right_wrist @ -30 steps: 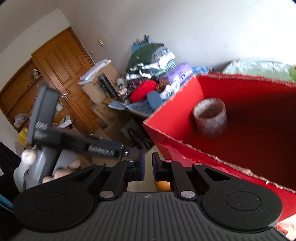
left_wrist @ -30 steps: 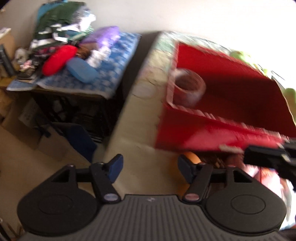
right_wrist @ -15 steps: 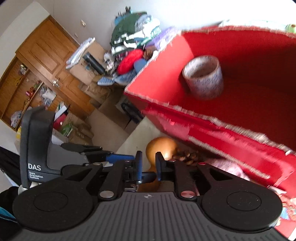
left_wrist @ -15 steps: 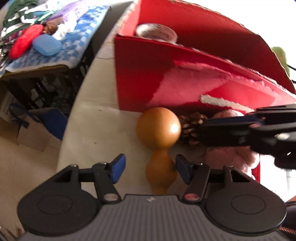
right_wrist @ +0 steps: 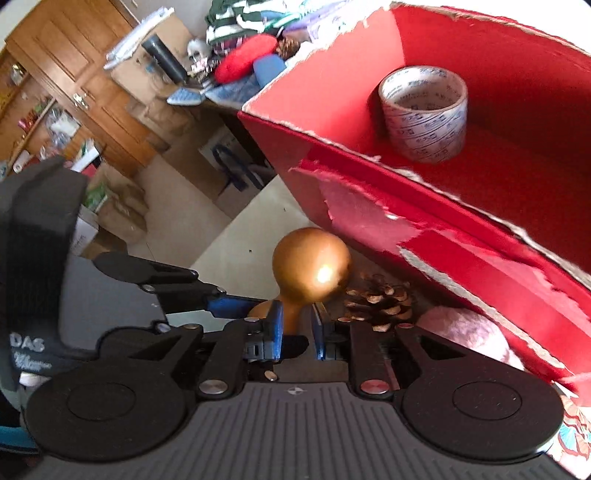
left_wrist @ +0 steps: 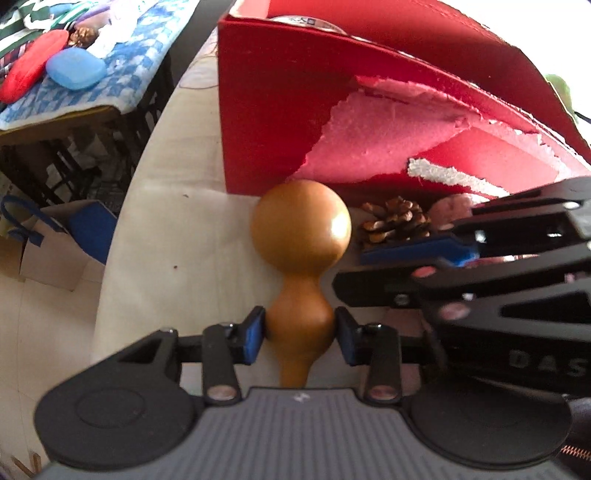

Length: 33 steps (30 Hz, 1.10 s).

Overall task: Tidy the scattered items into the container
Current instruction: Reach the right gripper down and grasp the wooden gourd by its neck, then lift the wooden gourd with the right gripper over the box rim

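The left tool (left_wrist: 299, 334) is closing, pinching the gourd (left_wrist: 300, 254) for lifting into the box (right_wrist: 461, 177); the right tool (right_wrist: 297, 334) hovers slightly spread, empty.

The gourd's (left_wrist: 300, 258) stem end disappears behind the left wrist camera's housing; in the right wrist view its lower bulb sits mostly behind gripper fingers. The pink fluffy thing (right_wrist: 461, 332) is half covered by the right gripper (left_wrist: 417, 254) and the red box (left_wrist: 280, 110). The tape roll (left_wrist: 306, 23) barely peeks over the box rim
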Available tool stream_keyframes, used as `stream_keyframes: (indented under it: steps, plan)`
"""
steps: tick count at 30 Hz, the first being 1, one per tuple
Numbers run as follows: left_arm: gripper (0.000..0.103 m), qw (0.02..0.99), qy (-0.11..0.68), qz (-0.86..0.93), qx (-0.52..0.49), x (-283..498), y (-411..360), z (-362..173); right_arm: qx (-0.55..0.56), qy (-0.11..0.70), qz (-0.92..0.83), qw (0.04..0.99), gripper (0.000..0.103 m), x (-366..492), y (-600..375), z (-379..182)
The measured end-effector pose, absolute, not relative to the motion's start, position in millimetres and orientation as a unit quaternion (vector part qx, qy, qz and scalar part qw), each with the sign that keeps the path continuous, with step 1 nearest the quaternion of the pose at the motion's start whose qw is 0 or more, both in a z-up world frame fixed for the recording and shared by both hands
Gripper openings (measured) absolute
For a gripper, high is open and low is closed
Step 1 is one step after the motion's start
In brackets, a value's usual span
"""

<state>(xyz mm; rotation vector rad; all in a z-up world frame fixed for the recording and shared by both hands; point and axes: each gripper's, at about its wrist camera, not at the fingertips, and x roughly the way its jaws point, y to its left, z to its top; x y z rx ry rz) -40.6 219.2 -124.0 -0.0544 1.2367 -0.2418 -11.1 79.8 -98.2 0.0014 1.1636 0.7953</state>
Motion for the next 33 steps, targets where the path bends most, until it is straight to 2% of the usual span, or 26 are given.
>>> stream_keyframes:
  steps: [9,11,13,16,33]
  plan:
    - [0.039,0.813,0.565,-0.138,-0.031,-46.4,222.4,-123.8,0.023,0.57,0.348,0.744,0.021,-0.5,89.8,-108.8]
    - [0.039,0.815,0.561,-0.146,-0.026,-47.1,221.2,-123.7,0.039,0.577,0.338,0.742,0.025,1.6,88.4,-111.0]
    - [0.039,0.817,0.555,-0.153,-0.015,-47.6,217.0,-124.0,0.047,0.586,0.328,0.739,0.034,1.7,89.4,-114.3]
    - [0.039,0.82,0.549,-0.162,-0.006,-47.9,210.7,-124.6,0.033,0.584,0.322,0.744,0.035,-1.7,91.5,-112.7]
    - [0.039,0.835,0.522,-0.171,0.038,-51.1,218.2,-114.1,0.048,0.558,0.34,0.756,0.034,-5.2,86.7,-104.1]
